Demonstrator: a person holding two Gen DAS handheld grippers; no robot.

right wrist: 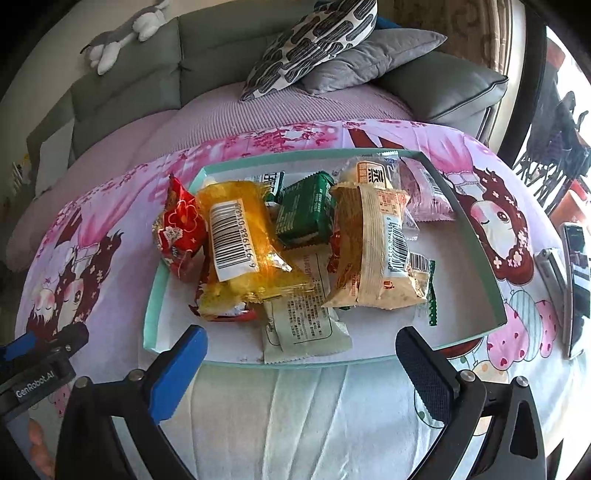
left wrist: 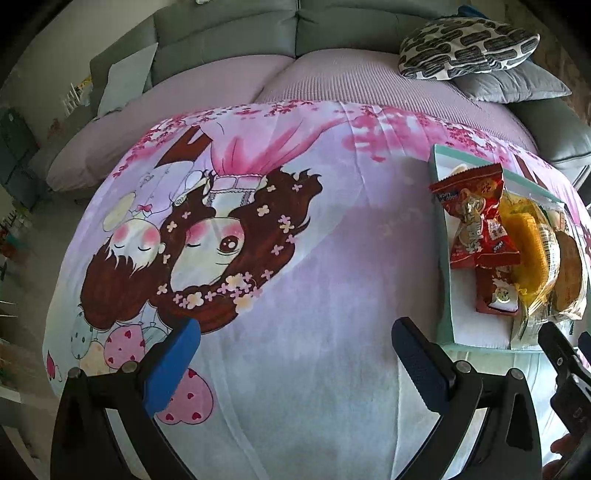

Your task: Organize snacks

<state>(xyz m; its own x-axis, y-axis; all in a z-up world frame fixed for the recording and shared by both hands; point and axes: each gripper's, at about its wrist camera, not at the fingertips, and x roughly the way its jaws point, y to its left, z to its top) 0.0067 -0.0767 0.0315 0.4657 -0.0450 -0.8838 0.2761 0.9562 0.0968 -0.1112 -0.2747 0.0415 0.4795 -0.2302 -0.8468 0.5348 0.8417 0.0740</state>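
Right wrist view: one shallow tray [right wrist: 476,236] with a mint rim is seen on a cartoon-print cloth [right wrist: 295,406], and about eight snack packs are piled in it, though the count is blurred by overlaps. From left: a red pack [right wrist: 179,225], a yellow pack [right wrist: 240,236] with barcode 6 911988 014…, a pale pack [right wrist: 303,321] of small print, a green pack [right wrist: 304,212], a beige pack [right wrist: 376,254], a pink pack [right wrist: 424,192]. "GenRobot.AI" can be read on the left gripper [left wrist: 295,347] at the left edge. Both it and the right gripper [right wrist: 301,350] are spread wide, nothing held, just short of the tray. Behind, a grey sofa [right wrist: 207,48], two cushions [right wrist: 314,40] and a plush toy [right wrist: 122,33] are seen; a phone [right wrist: 576,280] lies far right.
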